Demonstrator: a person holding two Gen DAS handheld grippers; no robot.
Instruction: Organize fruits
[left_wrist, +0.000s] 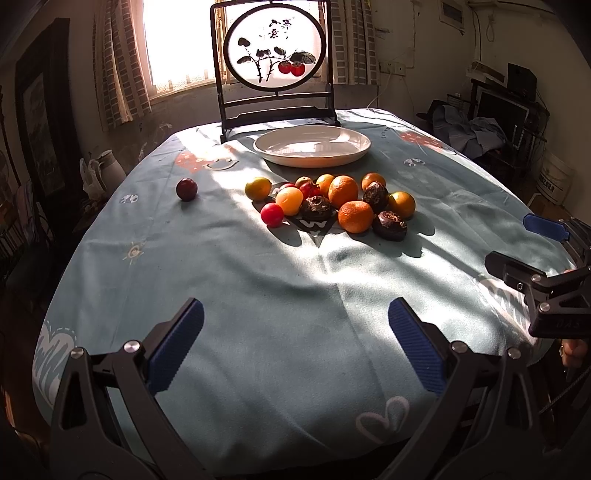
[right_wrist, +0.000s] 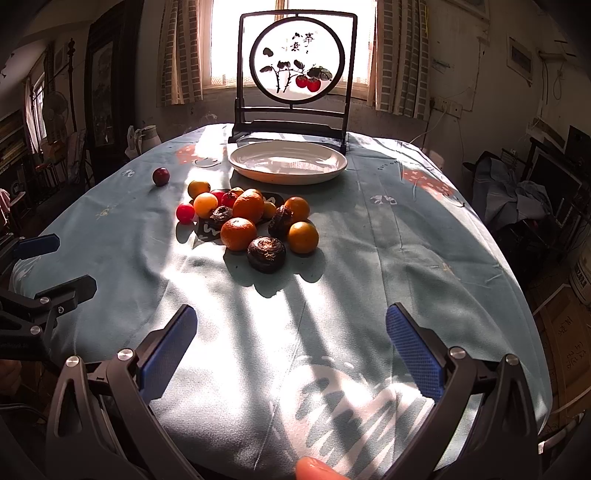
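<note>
Blue-padded left gripper (left_wrist: 295, 343) and right gripper (right_wrist: 291, 349) agape | fingertip (right_wrist: 317, 469) only in right view

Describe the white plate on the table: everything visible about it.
The white plate is a wide, shallow oval dish with a low raised rim, glossy like glazed ceramic, cream on its outer wall. It is empty; only sunlight and shadow bands cross its inside. It sits flat on the pale blue tablecloth at the far side, right in front of the dark-framed decorative screen, whose base it may touch. The fruit pile lies nearer, apart from it.
</note>
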